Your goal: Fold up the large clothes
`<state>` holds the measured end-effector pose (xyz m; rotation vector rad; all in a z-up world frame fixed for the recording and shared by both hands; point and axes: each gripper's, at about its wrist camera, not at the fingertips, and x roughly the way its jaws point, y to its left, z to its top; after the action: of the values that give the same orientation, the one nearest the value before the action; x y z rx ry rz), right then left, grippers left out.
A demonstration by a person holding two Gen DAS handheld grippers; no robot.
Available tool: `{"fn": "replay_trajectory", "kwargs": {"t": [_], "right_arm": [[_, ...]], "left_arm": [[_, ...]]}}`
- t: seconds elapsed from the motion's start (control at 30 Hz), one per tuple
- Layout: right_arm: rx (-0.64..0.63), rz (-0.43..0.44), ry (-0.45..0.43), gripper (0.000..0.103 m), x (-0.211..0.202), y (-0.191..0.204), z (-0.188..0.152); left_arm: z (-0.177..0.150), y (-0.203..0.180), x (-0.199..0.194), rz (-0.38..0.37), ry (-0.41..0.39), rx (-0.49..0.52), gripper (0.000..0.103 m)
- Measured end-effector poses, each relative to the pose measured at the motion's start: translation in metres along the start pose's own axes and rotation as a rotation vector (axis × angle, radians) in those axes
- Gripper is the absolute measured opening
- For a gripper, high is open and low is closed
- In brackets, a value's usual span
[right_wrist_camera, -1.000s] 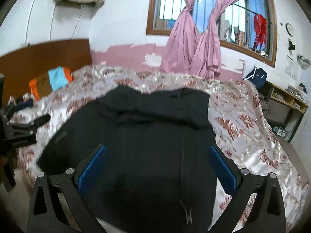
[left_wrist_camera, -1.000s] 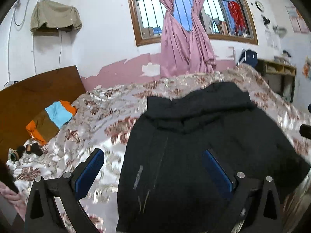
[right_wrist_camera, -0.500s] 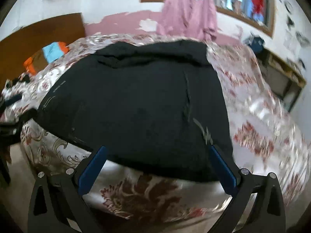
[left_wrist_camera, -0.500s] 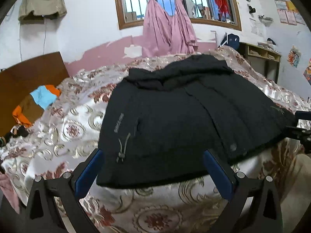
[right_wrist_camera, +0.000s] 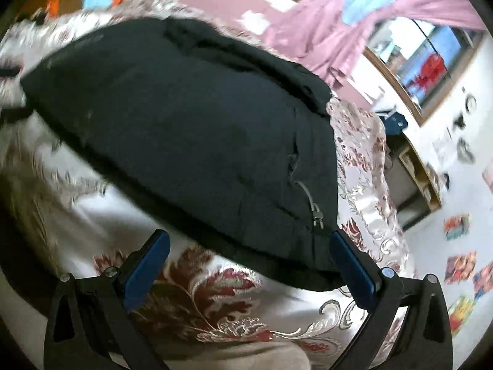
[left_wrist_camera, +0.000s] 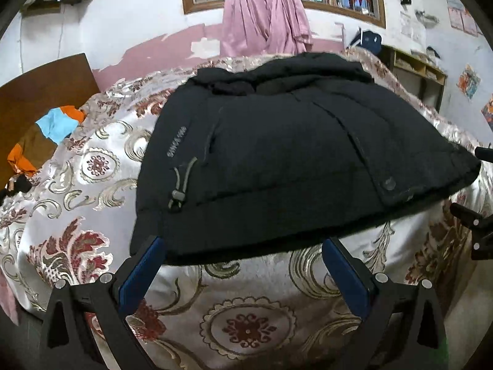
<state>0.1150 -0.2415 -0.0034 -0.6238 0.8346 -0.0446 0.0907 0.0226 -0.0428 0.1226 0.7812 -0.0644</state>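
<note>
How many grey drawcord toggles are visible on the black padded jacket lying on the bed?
2. One grey drawcord toggle hangs near the hem on the left side of the black padded jacket; another toggle sits at the hem's right corner. More may be hidden underneath.

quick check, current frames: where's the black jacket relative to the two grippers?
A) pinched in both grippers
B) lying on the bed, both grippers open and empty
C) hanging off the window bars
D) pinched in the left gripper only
B: the black jacket lies flat on the floral bedspread, and both the left gripper and the right gripper have their fingers spread wide at its near hem with nothing between them.
</note>
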Motion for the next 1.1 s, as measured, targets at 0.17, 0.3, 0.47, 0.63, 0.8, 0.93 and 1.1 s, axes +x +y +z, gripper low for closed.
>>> {"fn": "replay_trajectory", "kwargs": {"t": [0.17,0.3,0.47,0.63,0.8,0.93,1.1], "right_arm": [[-0.011,0.0,0.052,0.101,0.012,0.006,0.004],[-0.056,-0.041,0.1,0.101,0.024,0.015,0.008],[-0.065,-0.136,0.027,0.101,0.017,0.019,0.018],[-0.003,-0.213,-0.12,0.101,0.01,0.01,0.027],[0.099,-0.222,-0.243,0.101,-0.001,-0.005,0.027],[0.12,-0.235,-0.284,0.101,-0.004,-0.006,0.022],[0.136,-0.237,-0.303,0.101,-0.004,-0.006,0.019]], "left_arm": [[-0.005,-0.012,0.019,0.015,0.082,0.052,0.103],[-0.007,-0.012,0.022,0.027,0.095,0.052,0.103],[-0.006,-0.005,0.022,0.042,0.087,0.021,0.103],[-0.005,0.002,0.024,0.029,0.094,0.002,0.103],[-0.006,-0.005,0.025,0.029,0.098,0.04,0.103],[-0.004,-0.015,0.019,0.147,0.04,0.093,0.103],[-0.006,-0.041,0.015,0.316,-0.08,0.265,0.103]]}}
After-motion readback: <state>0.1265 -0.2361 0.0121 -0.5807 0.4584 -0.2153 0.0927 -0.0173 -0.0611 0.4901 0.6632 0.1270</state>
